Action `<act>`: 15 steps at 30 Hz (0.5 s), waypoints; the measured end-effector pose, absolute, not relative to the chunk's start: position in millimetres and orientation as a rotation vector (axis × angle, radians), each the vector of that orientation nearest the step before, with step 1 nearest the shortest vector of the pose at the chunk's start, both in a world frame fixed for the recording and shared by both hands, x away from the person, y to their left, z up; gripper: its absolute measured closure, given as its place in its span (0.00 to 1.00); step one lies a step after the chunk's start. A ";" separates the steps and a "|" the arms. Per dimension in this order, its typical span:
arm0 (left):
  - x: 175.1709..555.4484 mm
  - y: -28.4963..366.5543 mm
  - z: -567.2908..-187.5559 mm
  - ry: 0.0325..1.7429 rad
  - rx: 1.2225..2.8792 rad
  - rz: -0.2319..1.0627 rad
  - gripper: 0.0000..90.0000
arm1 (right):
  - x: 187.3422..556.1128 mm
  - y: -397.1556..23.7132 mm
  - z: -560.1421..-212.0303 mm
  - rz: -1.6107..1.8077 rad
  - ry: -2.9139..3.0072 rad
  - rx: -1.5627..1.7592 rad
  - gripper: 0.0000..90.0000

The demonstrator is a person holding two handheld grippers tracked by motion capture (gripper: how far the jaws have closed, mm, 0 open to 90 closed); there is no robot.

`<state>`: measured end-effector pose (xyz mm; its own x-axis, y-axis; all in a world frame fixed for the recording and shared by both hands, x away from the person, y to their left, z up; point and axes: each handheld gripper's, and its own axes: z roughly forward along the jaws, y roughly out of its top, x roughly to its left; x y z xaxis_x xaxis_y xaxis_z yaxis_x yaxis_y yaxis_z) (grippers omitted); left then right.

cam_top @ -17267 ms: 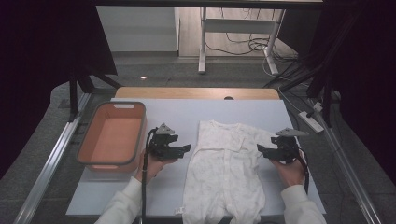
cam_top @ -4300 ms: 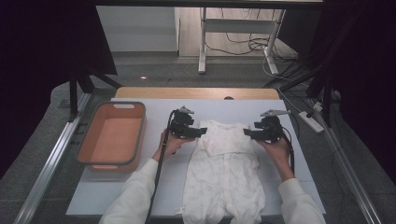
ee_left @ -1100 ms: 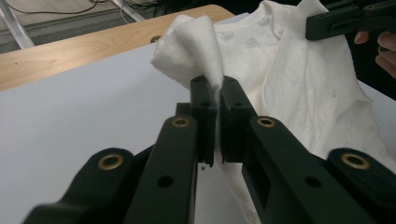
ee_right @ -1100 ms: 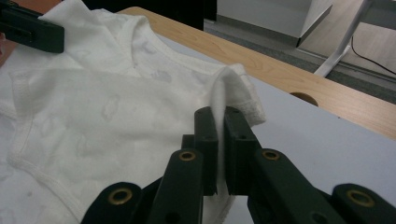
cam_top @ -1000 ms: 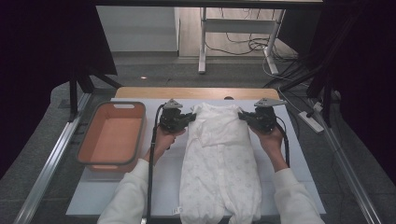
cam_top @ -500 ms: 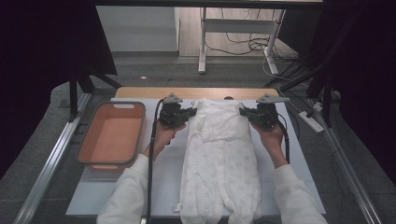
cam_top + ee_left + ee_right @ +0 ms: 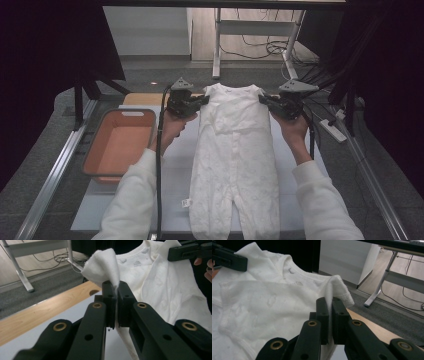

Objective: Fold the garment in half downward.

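Two grips confirmed: my left gripper (image 7: 204,100) and right gripper (image 7: 264,100) are each clamped tight on a shoulder of the white baby romper (image 7: 235,165), at ten and two o'clock of the garment. It hangs lifted at the top, legs trailing on the table (image 7: 175,165) toward six o'clock (front up, faintly patterned, soft, lightly creased). I judge folding not yet begun; orange tray (image 7: 117,145) at nine o'clock sits unused.

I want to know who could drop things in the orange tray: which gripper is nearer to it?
Left. The left gripper holds the white romper just right of the orange tray; the right gripper is across the garment.
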<state>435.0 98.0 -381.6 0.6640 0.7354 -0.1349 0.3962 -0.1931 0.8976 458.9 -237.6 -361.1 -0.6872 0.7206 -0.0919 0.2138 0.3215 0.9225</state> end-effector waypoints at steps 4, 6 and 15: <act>434.3 96.6 -398.3 0.895 1.833 0.371 0.95 | 460.3 -241.5 -380.1 1.343 2.132 0.861 0.95; 434.7 95.2 -405.4 0.895 1.840 0.361 0.95 | 460.2 -243.3 -388.7 1.340 2.141 0.873 0.95; 430.8 92.9 -425.6 0.893 1.859 0.321 0.95 | 458.1 -246.9 -412.1 1.349 2.167 0.911 0.94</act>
